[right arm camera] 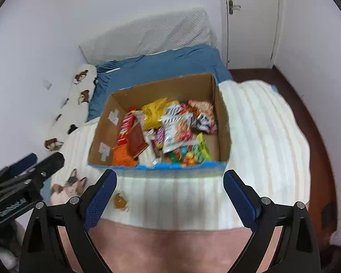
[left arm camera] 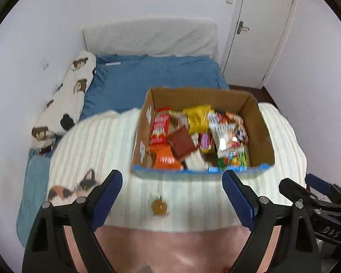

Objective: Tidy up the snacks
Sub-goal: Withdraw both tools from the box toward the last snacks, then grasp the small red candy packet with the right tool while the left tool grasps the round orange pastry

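White walls (left arm camera: 147,0) are seen all round, evenly lit. A bed is set ahead of the gripper, covered by a blue sheet (left arm camera: 152,72), with a white quilted headboard (left arm camera: 150,36) against the far wall. A long dog-print pillow (left arm camera: 66,100) is laid along the wall to the left. A striped cream blanket (right arm camera: 266,122) with a cat print (left arm camera: 79,186) is spread nearest, over a pink layer (right arm camera: 170,245). A white door (right arm camera: 252,20) with a lever handle (right arm camera: 233,6) is set ahead to the right; dark wood floor (right arm camera: 307,91) is seen beside it.
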Action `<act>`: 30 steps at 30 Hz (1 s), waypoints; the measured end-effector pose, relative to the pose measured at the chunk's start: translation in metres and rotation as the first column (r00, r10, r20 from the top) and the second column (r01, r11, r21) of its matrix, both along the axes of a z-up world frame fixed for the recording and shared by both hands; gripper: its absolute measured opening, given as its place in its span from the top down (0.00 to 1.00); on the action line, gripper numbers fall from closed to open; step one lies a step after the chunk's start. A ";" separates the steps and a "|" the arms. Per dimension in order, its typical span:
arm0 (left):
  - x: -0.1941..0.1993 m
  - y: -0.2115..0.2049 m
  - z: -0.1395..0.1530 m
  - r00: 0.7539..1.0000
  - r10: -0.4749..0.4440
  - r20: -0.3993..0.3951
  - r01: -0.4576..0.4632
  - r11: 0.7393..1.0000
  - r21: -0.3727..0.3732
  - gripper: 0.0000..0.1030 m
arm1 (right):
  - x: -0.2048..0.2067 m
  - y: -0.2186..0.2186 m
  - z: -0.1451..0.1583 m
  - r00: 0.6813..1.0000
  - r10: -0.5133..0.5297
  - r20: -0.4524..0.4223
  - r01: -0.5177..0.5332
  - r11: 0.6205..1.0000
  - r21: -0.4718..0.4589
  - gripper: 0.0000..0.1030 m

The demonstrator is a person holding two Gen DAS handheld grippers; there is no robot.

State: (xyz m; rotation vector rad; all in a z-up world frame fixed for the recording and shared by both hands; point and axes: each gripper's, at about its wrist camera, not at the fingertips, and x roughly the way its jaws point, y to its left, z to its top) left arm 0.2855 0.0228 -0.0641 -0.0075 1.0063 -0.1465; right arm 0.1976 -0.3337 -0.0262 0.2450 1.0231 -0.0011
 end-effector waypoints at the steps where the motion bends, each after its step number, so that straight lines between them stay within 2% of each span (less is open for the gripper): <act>1: -0.007 0.002 -0.005 1.000 0.005 -0.013 -0.005 1.000 0.001 0.13 | -0.006 -0.002 -0.004 1.000 0.004 -0.012 -0.004 1.000 0.029 0.06; 5: -0.036 0.007 -0.044 0.995 0.017 -0.099 -0.015 1.000 0.026 0.13 | -0.036 -0.010 -0.042 0.990 0.014 -0.138 0.004 0.991 0.131 0.06; 8: -0.059 0.006 -0.085 0.979 0.009 -0.206 -0.002 0.999 0.036 0.13 | -0.067 -0.016 -0.095 0.959 0.033 -0.283 0.029 0.977 0.213 0.06; 10: -0.072 0.004 -0.115 0.959 0.006 -0.284 0.008 0.999 0.046 0.13 | -0.091 -0.020 -0.140 0.912 0.035 -0.410 0.075 0.965 0.250 0.06; 13: -0.088 -0.001 -0.155 0.927 0.004 -0.376 0.018 0.998 0.056 0.13 | -0.119 -0.028 -0.187 0.854 0.023 -0.519 0.145 0.949 0.280 0.06; 17: -0.106 -0.009 -0.192 0.881 -0.016 -0.472 0.045 0.998 0.051 0.13 | -0.147 -0.039 -0.237 0.782 0.017 -0.623 0.237 0.916 0.324 0.06; 20: -0.116 -0.015 -0.210 0.856 -0.033 -0.516 0.065 0.997 0.044 0.13 | -0.162 -0.039 -0.263 0.751 0.025 -0.659 0.259 0.908 0.330 0.07; 21: -0.119 -0.017 -0.214 0.850 -0.038 -0.526 0.073 0.996 0.046 0.13 | -0.166 -0.039 -0.270 0.743 0.030 -0.668 0.265 0.904 0.336 0.10; 23: -0.122 -0.021 -0.221 0.840 -0.045 -0.540 0.083 0.995 0.046 0.13 | -0.168 -0.038 -0.280 0.736 0.033 -0.676 0.268 0.903 0.335 0.30; 26: -0.122 -0.022 -0.224 0.833 -0.040 -0.552 0.080 0.996 0.049 0.13 | -0.175 -0.035 -0.292 0.728 0.040 -0.684 0.263 0.905 0.333 0.45; 29: -0.115 -0.017 -0.220 0.839 -0.021 -0.544 0.050 0.998 0.038 0.13 | -0.176 -0.034 -0.291 0.738 0.038 -0.674 0.269 0.899 0.345 0.57; 30: -0.109 -0.012 -0.219 0.841 -0.012 -0.541 0.034 0.999 0.032 0.13 | -0.175 -0.035 -0.286 0.747 0.037 -0.663 0.269 0.896 0.353 0.58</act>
